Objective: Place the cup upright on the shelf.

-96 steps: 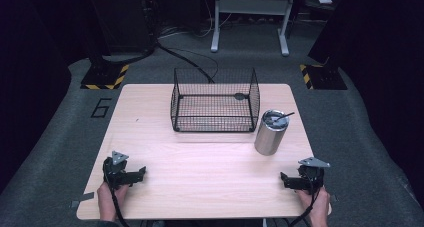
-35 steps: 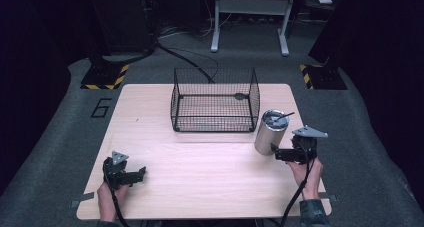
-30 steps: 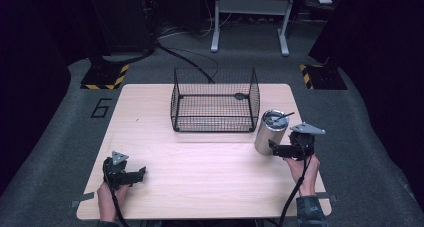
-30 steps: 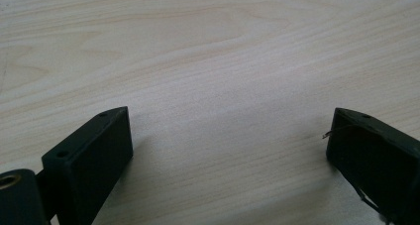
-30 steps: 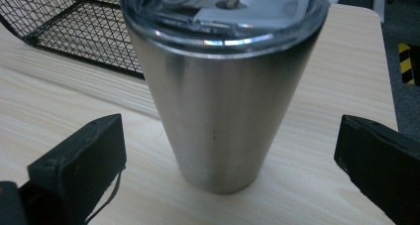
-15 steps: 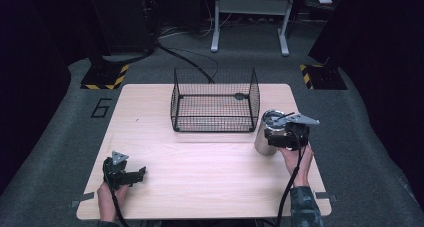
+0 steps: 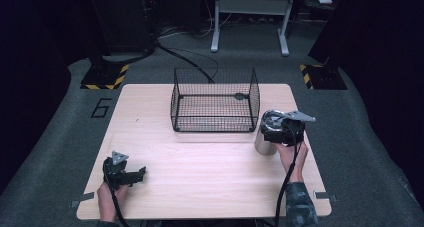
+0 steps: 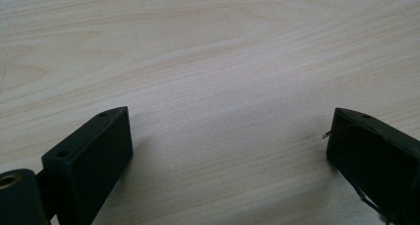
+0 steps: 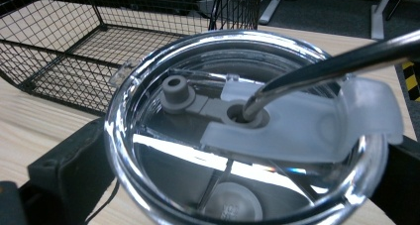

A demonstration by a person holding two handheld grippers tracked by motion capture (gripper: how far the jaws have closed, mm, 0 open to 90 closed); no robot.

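Our right gripper [image 7: 278, 132] brackets the tumbler [image 9: 242, 131], jaws seemingly not clamped — squeezing off-centre could tip it toward the basket [image 7: 215, 99] beyond.

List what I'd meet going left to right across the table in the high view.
left gripper → wire basket → steel tumbler → right gripper, its jaws either side of the tumbler.

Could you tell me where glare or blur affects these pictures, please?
In the right gripper view, bright reflections streak the tumbler's clear lid, and its metal straw blurs close to the lens. In the high view, the floor beyond the table lies dark. The left gripper view is evenly lit.
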